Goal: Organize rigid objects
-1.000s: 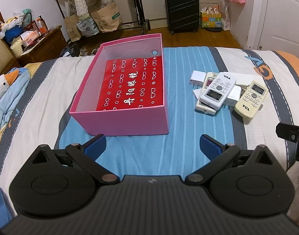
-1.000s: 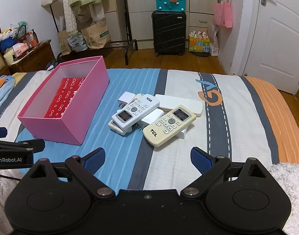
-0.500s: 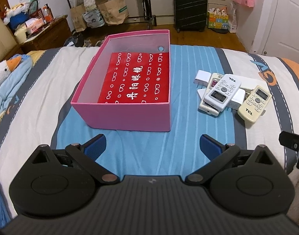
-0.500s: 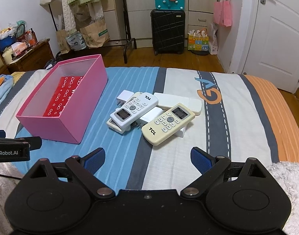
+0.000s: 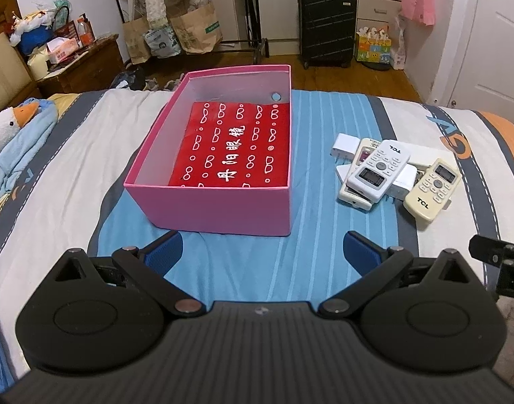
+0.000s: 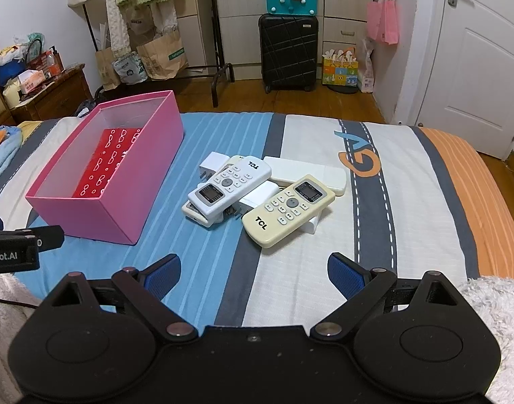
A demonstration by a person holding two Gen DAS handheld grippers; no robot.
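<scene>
A pink open box with a red printed bag lying flat inside sits on the bed; it also shows in the right wrist view. To its right lies a pile of remotes and chargers: a white TCL remote on top, a cream TCL remote, a long white remote behind, and white chargers. My left gripper is open and empty, just in front of the box. My right gripper is open and empty, in front of the pile.
The bed has a striped blue, grey, white and orange cover. A duck plush on a blue blanket lies at the left. A fluffy white blanket is at the near right. A suitcase, bags and a door stand beyond.
Both grippers have pulled back and risen slightly, so the box and pile look smaller and more of the room shows. Nothing on the bed has moved.
</scene>
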